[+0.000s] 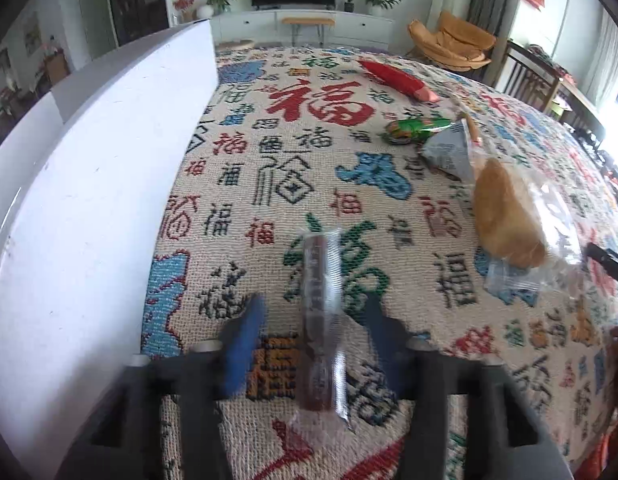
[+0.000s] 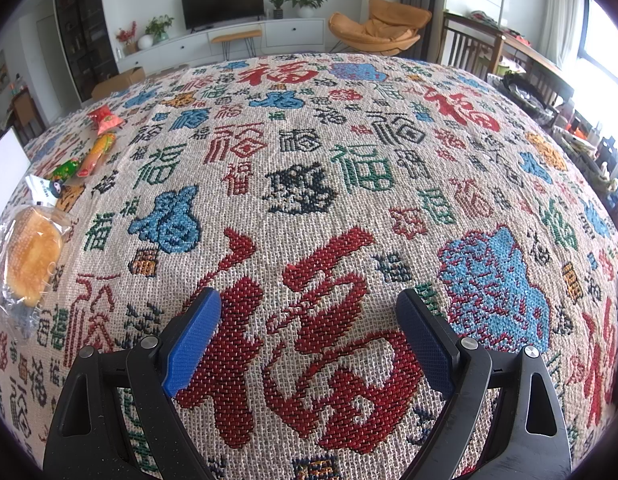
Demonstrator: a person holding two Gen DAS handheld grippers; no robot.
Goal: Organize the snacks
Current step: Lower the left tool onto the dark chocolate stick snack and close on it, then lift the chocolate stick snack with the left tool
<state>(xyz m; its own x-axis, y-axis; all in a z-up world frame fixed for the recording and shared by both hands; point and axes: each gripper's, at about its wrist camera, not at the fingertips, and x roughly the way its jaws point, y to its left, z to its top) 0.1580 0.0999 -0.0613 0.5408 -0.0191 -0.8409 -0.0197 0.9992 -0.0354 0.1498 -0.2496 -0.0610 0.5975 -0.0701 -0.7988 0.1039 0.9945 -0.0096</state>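
Brown snack stick (image 1: 321,320) in clear wrapper lies on the patterned tablecloth (image 1: 269,184), between the blue fingers (image 1: 245,344) of the left gripper (image 1: 315,312); jaws apart, pads not pressing it. White box (image 1: 89,184) stands just left. Further right: wrapped bun (image 1: 505,220), grey packet (image 1: 449,152), green candy (image 1: 413,128), red packet (image 1: 397,78). Right gripper (image 2: 309,304) hangs open over bare cloth, nothing between its fingers.

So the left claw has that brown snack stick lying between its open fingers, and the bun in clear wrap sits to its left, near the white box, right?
Not quite. In the left wrist view the brown snack stick does lie between the open fingers of the left claw, but the bun in clear wrap sits to its right; the white box is on the left.
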